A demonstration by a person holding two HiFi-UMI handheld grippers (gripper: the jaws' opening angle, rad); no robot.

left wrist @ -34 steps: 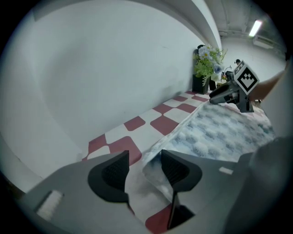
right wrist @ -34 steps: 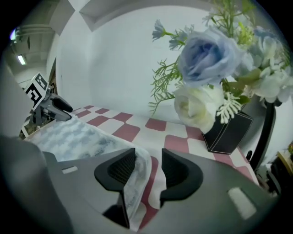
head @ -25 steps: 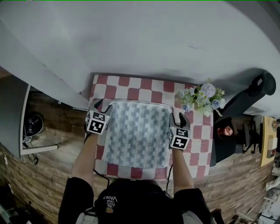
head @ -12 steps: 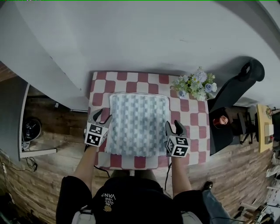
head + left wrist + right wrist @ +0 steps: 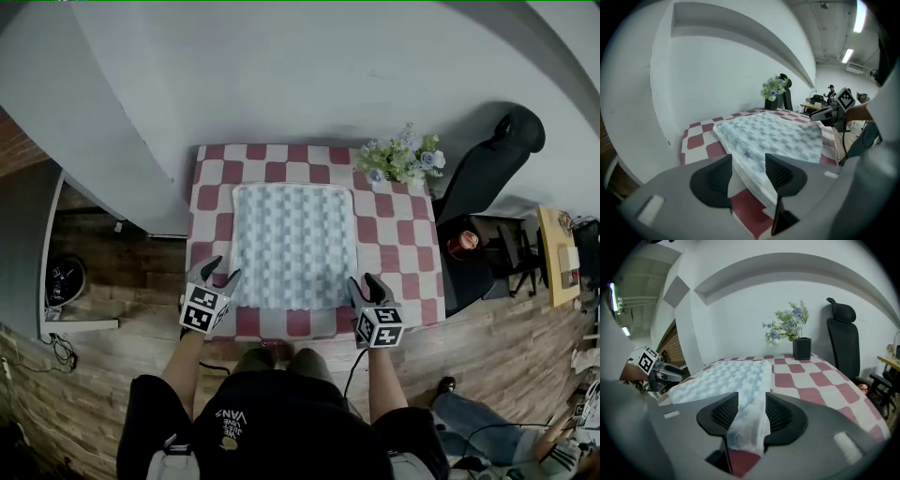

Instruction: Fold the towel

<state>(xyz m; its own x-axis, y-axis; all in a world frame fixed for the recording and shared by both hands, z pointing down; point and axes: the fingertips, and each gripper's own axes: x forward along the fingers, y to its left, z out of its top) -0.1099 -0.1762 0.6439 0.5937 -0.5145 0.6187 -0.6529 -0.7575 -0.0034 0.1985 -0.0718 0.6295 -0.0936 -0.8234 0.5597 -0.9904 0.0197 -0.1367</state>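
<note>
the towel [image 5: 293, 246] lies flat mid table [image 5: 398, 246], soft, light and looking doubled, so it'll likely sag and slide if you snatch, and your left claw [image 5: 219, 272] and right claw [image 5: 368, 281] sit spread astride its near corners, nothing pinched yet, so bite deep there through every layer.

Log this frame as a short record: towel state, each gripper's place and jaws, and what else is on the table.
towel: spread flat on the checkered tablecloth
left gripper: at the towel's near left corner, jaws apart, corner between them
right gripper: at the near right corner, jaws apart, corner between them
also on table: potted flowers at the far right corner
</note>
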